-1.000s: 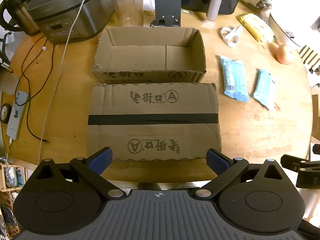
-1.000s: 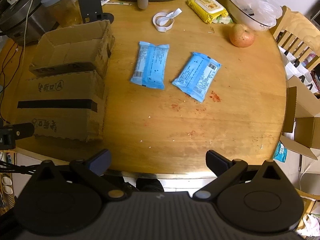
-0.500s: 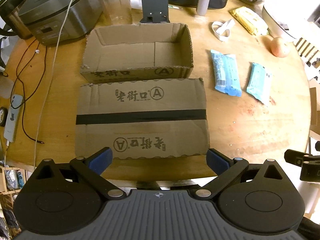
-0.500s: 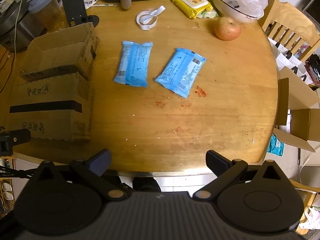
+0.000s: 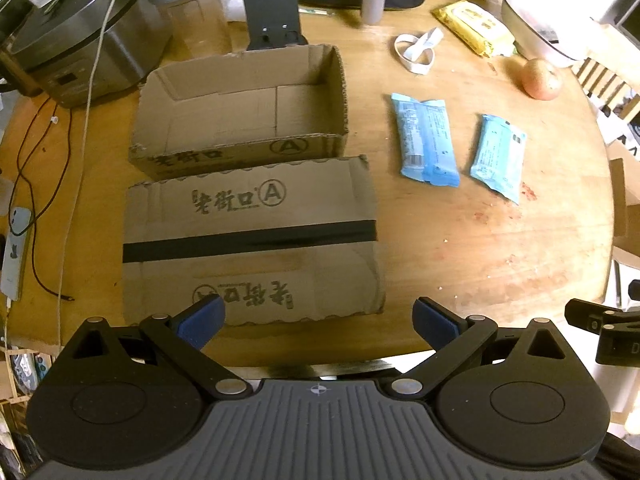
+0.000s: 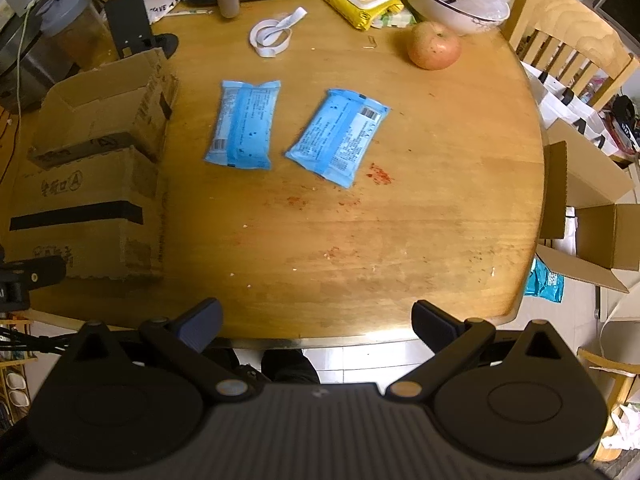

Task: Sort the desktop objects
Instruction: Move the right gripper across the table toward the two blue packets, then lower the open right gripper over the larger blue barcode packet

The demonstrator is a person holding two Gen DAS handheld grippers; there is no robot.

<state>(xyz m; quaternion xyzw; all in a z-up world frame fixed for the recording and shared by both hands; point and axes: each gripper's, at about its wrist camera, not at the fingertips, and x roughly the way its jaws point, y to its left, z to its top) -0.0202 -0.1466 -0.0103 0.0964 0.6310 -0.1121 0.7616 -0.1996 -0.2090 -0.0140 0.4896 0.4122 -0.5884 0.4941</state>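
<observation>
**Both fingers wide and empty over the table's near edge**

The flat cardboard lid (image 5: pixel 250 236) under my left gripper (image 5: pixel 318 314) carries printed Chinese characters beside a circled "A", once upright and once upside down, with a black tape band between them; the open cardboard box (image 5: pixel 240 120) touching it behind shows the same circled "A" on its front wall; the print on the two blue packets is too small for me to read, though the right packet (image 6: pixel 340 136) shows a barcode; a white bag at the far edge reads "HAVE A" in part.

My left fingers (image 5: pixel 200 318) stand spread apart, gripping nothing, at the lid's near edge; my right gripper (image 6: pixel 316 316) hangs over the near rim of the table (image 6: pixel 400 220), its fingers equally wide and empty; the left packet (image 6: pixel 244 124) lies beside the right one, both flat between the boxes and an apple (image 6: pixel 434 46).
</observation>
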